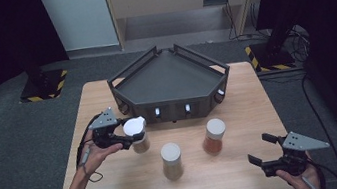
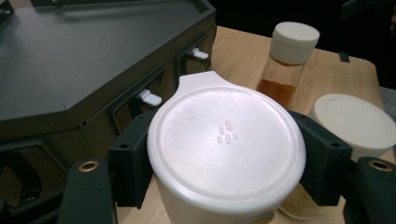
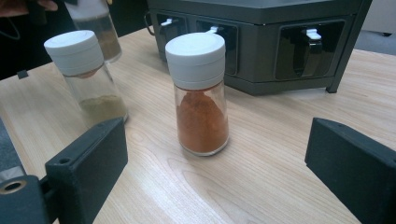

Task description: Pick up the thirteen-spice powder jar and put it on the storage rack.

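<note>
While the left hand-held gripper (image 1: 135, 136) clamps a white-capped jar (image 2: 226, 149), the right hand-held gripper (image 1: 261, 149) gapes wide, an orange spice jar (image 3: 201, 95) ahead between its jaws.

light: dim room, table lit from above | shadows: soft | focus: gripper views slightly soft

High view looks down overhead; gripper views sit close, sharing the orange-spice jar (image 1: 214, 136).
</note>
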A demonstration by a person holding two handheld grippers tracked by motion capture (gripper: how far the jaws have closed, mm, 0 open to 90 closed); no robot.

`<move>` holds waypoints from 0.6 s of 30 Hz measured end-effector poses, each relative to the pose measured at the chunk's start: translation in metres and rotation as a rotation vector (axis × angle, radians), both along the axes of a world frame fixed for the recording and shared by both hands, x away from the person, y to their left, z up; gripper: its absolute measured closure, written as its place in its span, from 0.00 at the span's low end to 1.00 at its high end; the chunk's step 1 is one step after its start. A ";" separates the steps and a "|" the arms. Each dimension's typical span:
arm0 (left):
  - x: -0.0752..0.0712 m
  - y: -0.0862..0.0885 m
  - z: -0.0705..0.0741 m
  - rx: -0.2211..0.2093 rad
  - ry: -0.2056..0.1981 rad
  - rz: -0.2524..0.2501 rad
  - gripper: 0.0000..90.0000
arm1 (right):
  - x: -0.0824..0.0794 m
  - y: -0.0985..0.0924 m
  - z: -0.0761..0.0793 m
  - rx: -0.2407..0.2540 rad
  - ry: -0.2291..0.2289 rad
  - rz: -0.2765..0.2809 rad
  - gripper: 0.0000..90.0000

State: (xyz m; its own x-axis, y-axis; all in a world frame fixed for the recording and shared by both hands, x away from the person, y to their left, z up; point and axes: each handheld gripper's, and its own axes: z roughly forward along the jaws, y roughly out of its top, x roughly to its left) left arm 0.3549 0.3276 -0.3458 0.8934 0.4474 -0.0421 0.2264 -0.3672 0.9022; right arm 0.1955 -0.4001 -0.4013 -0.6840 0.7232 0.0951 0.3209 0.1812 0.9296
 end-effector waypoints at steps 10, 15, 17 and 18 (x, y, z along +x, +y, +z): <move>0.009 -0.001 0.025 -0.008 -0.015 -0.034 0.33 | 0.000 0.000 0.000 0.001 0.001 0.000 0.07; 0.012 -0.004 0.035 -0.001 -0.026 -0.047 0.33 | 0.001 0.000 -0.001 0.002 0.002 0.000 0.07; 0.015 -0.007 0.044 0.001 -0.031 -0.058 0.33 | 0.001 0.000 0.000 0.002 0.002 0.000 0.07; 0.016 -0.008 0.047 0.002 -0.032 -0.060 0.33 | 0.000 0.000 0.000 0.002 0.001 0.000 0.07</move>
State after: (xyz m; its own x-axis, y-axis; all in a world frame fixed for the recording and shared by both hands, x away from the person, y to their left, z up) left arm 0.3709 0.3199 -0.2987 0.9196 0.3926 -0.0122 0.1748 -0.3811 0.9079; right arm 0.1959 -0.4003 -0.4016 -0.6837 0.7233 0.0973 0.3222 0.1796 0.9295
